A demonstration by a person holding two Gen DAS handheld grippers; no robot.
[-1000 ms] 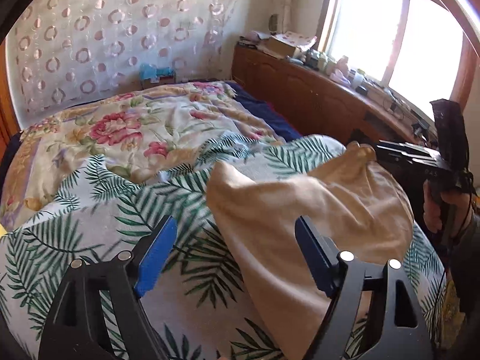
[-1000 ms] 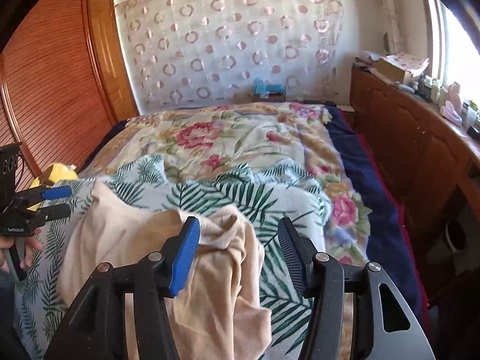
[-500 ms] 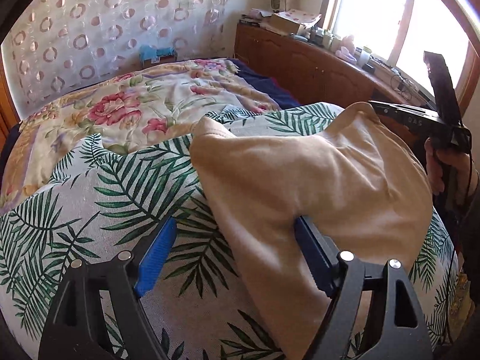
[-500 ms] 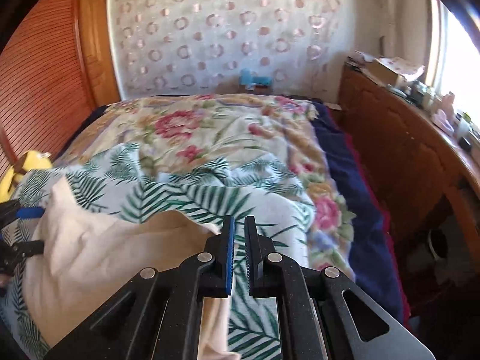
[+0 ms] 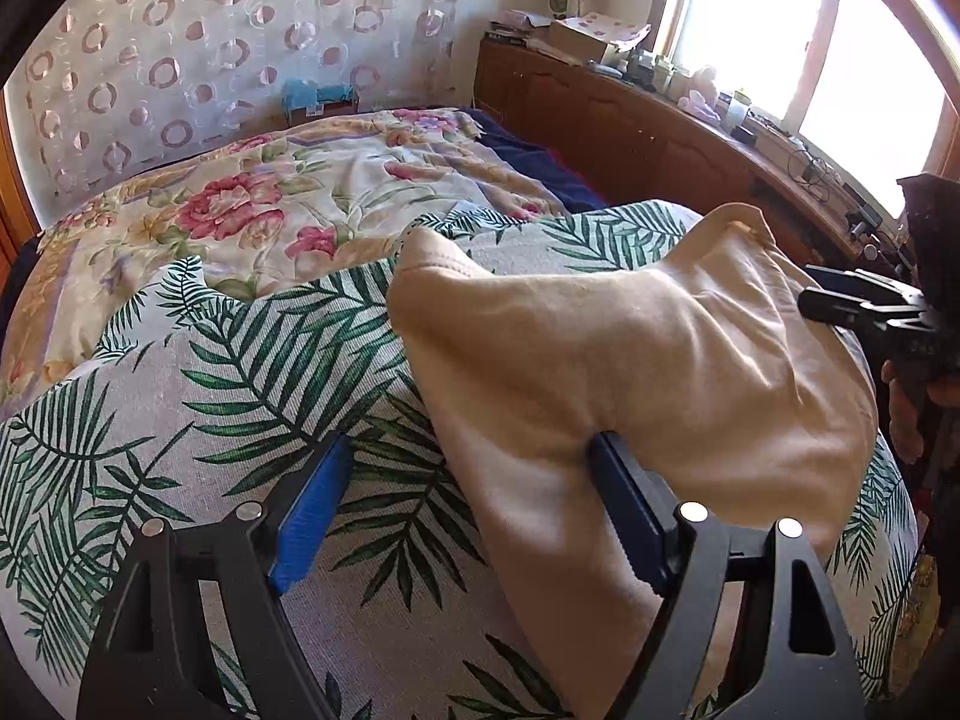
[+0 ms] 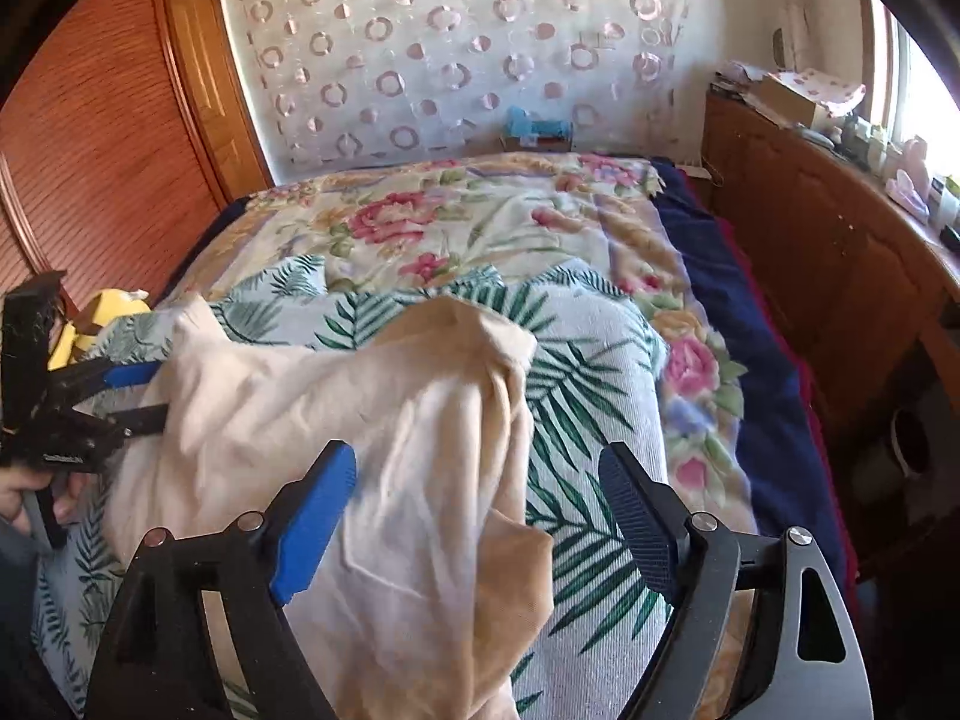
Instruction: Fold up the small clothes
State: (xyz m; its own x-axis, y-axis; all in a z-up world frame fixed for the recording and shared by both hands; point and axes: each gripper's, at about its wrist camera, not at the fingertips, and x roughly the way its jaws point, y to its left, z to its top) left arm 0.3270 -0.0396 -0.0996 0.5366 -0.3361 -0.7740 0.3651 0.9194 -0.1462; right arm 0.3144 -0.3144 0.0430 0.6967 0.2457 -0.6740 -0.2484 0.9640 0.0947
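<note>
My right tongs (image 6: pixel 477 480) have just sprung apart, jaws wide and empty, and the beige garment (image 6: pixel 372 420) lies loose under and between them, nothing gripped. My left tongs (image 5: pixel 474 474) also stand wide apart; one finger (image 5: pixel 624 498) is tucked under a fold of the garment (image 5: pixel 630 360) without pinching it. The garment is spread, rumpled, on the palm-leaf sheet (image 5: pixel 210 390), which lies over a flowered quilt (image 5: pixel 270 210) on the bed. A wooden cabinet (image 6: pixel 810 228) runs along the window side.
</note>
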